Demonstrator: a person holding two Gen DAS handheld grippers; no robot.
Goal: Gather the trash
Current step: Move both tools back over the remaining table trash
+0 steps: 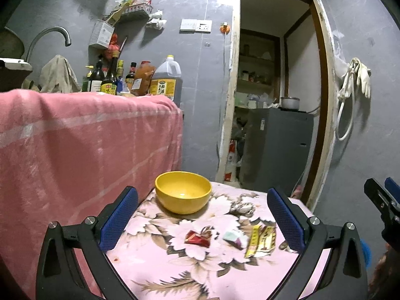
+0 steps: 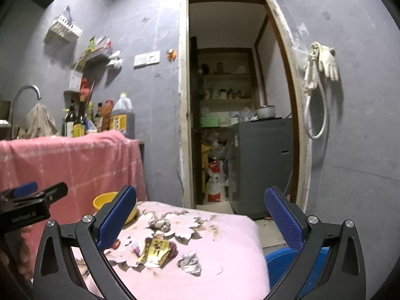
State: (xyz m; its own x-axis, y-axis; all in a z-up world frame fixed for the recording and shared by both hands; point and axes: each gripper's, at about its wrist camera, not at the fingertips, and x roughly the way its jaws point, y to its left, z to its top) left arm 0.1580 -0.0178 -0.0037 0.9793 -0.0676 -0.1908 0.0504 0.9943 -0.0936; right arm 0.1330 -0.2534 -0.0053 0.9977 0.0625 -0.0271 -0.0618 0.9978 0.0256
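The right gripper [image 2: 200, 218] hovers with its fingers [image 2: 116, 216] spread wide, holding nothing. Between them lies the bench [image 2: 232, 255] under a pink floral cloth. A yellow wrapper [image 2: 156, 252] sits just inside the left finger, a crumpled paper [image 2: 191, 263] beside it toward the middle. A yellow bowl [image 2: 105, 200] shows partly behind the left finger. The left gripper [image 2: 35, 195] juts in beyond it. A blue bin [image 2: 282, 262] sits below the right finger.

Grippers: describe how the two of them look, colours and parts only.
The left gripper and right gripper look alike: black angular frames with triangular cut-outs, silver round bolts at the joints, and two flat fingers faced with blue textured pads. Seen from the right wrist view, the left one's side carries small white lettering, too blurred to read. No cables or sleeves show.
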